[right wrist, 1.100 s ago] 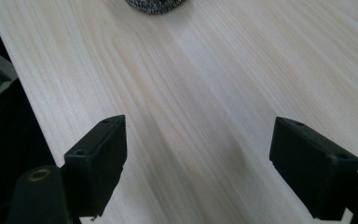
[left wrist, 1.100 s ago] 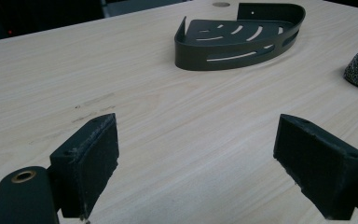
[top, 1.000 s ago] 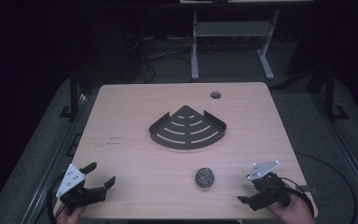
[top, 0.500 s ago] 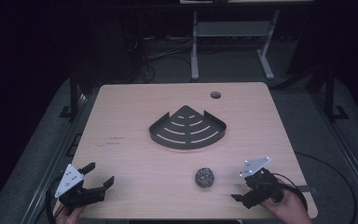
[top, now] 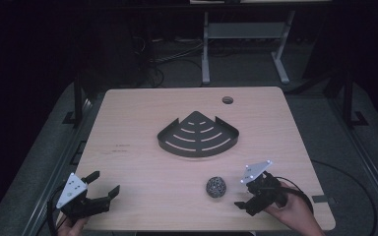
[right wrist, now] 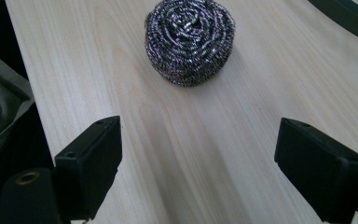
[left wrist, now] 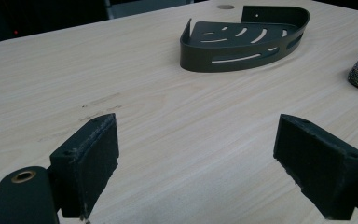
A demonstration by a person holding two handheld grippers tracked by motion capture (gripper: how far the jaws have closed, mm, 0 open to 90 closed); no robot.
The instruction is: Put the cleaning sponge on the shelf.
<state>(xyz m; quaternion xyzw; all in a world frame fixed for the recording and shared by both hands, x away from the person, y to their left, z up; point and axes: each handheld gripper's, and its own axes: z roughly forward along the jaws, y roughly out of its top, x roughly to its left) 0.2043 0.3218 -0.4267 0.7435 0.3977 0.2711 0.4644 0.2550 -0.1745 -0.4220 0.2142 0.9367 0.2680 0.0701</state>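
Swinging your right gripper [top: 248,203] toward the round steel-wool scouring ball [top: 216,187], you now face it with jaws wide; it sits just before the black slotted corner tray [top: 198,135], your left gripper [top: 102,185] wide too.

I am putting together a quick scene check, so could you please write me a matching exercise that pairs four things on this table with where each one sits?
Things:
1. corner shelf basket
2. steel wool ball
3. left tongs
4. cable hole

Places:
A. near the table's far edge
B. at the near left corner, open over bare wood
C. middle of the table
D. near edge, just ahead of the open right tongs

Pairs: 1-C, 2-D, 3-B, 4-A
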